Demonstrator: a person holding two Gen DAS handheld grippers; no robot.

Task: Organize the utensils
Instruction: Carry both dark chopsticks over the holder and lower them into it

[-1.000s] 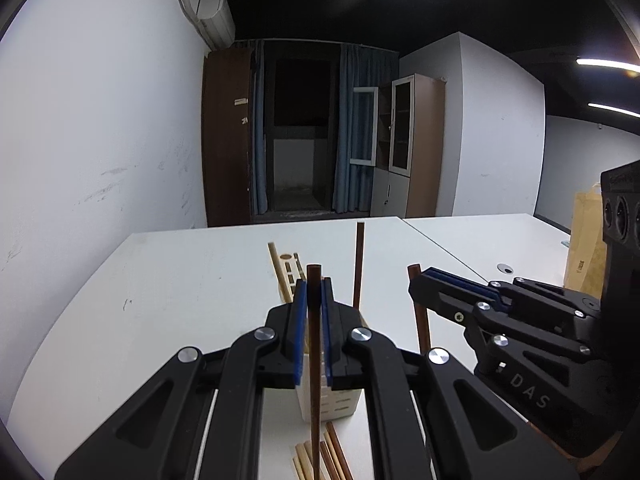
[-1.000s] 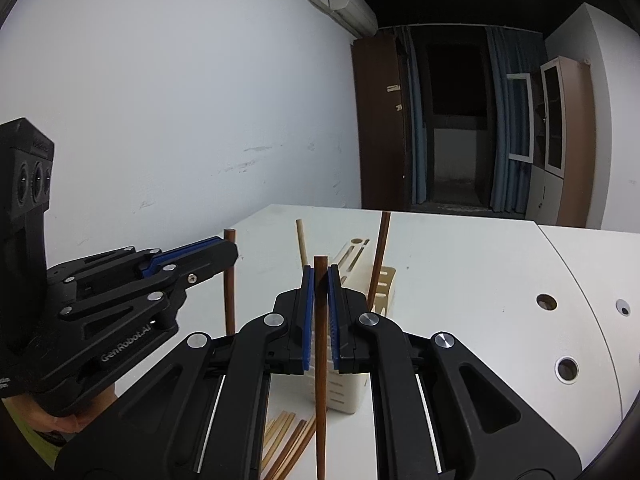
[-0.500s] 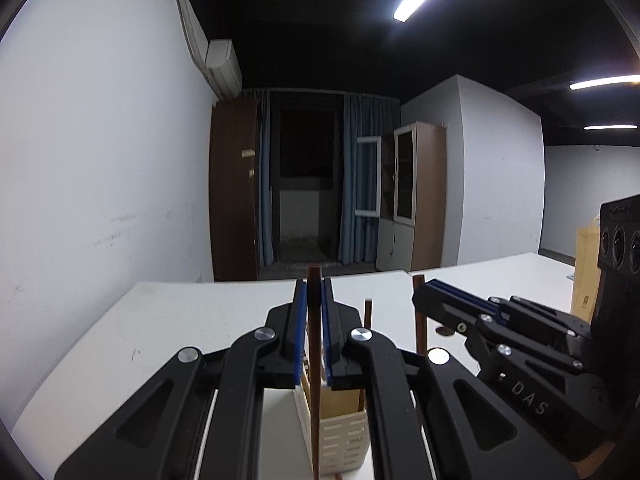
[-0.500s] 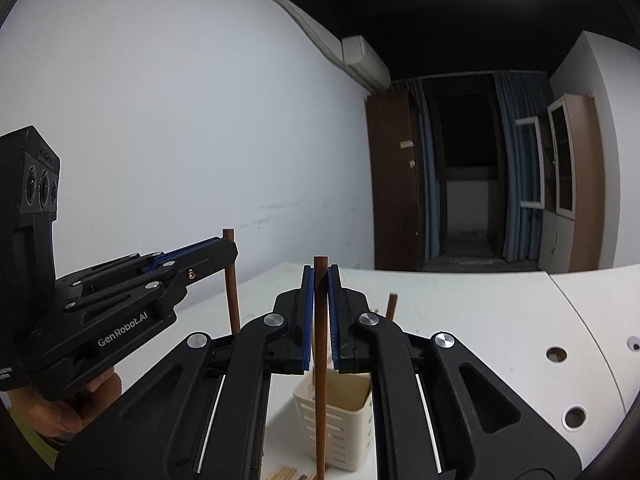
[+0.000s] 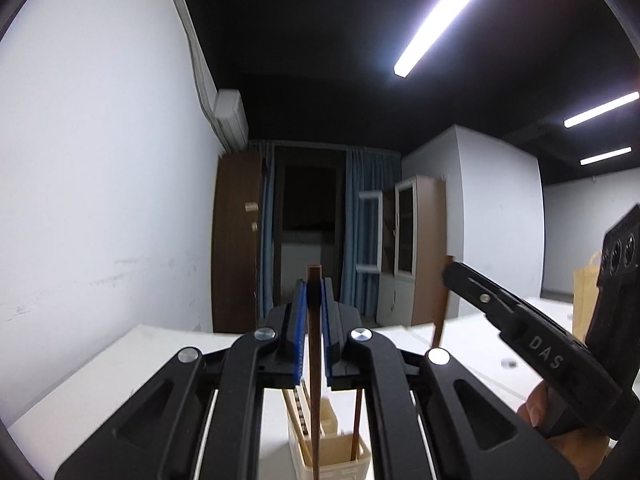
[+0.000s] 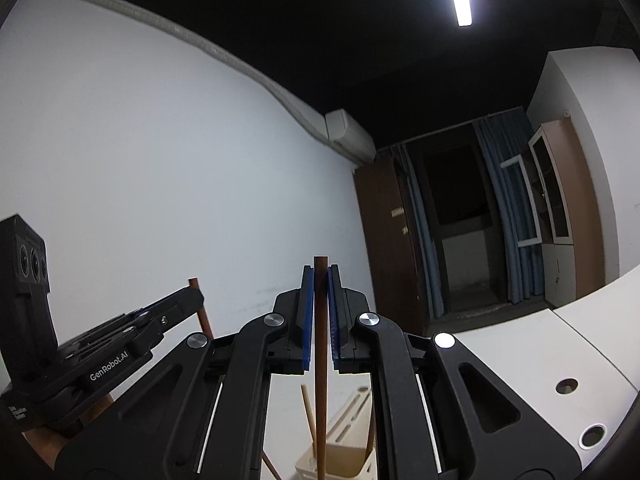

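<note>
While both hands tip their noses up from the counter [image 5: 132, 360] toward the far wall, each dark chopstick has come up with them, so the cream holder [image 5: 340, 462] that filled the lower view a second ago now only peeks in at the bottom edge. Up close, the left gripper [image 5: 315, 312] has its jaws clamped tight on its chopstick [image 5: 314, 400], upright with the tip hanging just above the holder, and the right gripper [image 6: 320, 312] pinches its own chopstick [image 6: 320, 400] the same way. By my read both sticks are poised to drop into the holder, beside the ones already standing there.
</note>
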